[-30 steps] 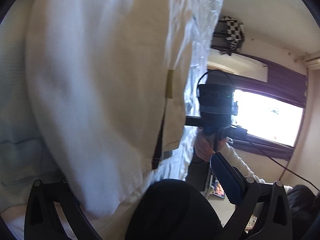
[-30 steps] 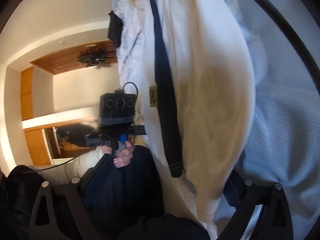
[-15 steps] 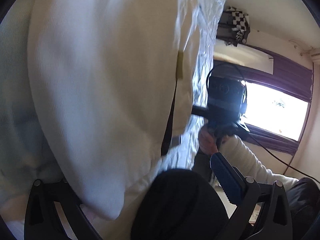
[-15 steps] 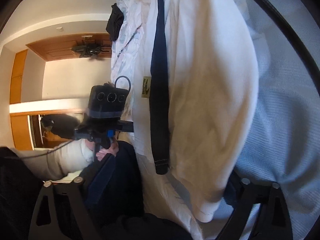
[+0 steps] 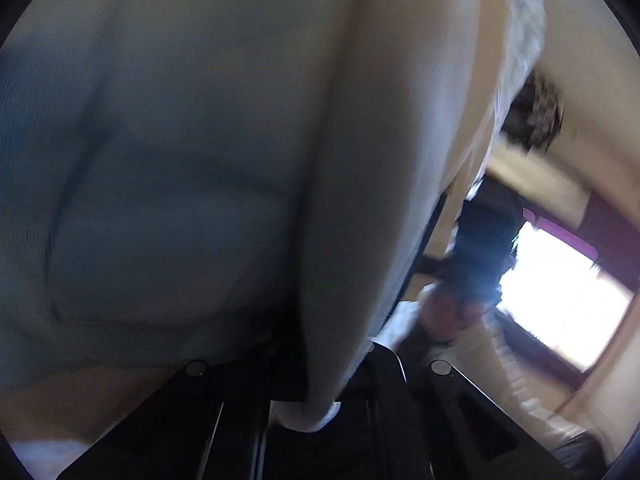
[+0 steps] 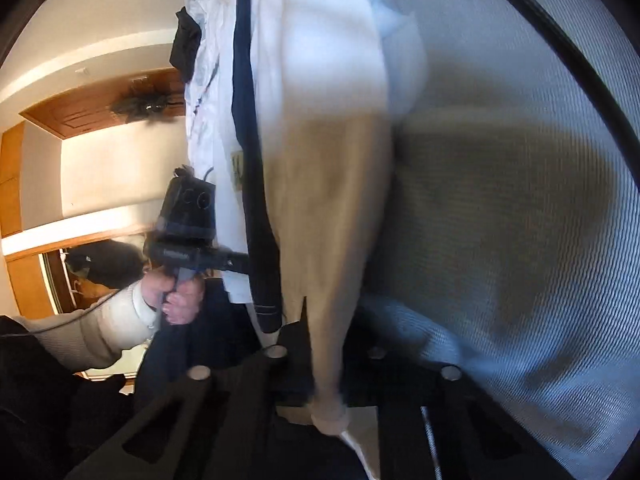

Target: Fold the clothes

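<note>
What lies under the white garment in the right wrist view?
Pale ribbed fabric shows beside and beneath the white garment. Whatever lies directly under the garment is covered.

Cream walls (image 6: 116, 168) and pale ceiling (image 6: 100, 20) – warm, sunlit. Wooden panel (image 6: 92, 108) set into the ceiling, dark ceiling fan (image 6: 144, 106) on it. Wooden cupboards (image 6: 10, 184) along the left edge. In the left wrist view, a bright window (image 5: 560, 292) blown out white, purple curtain (image 5: 608, 220) above – all blurred. Dark checkered object (image 5: 538, 112) high on the wall.
</note>
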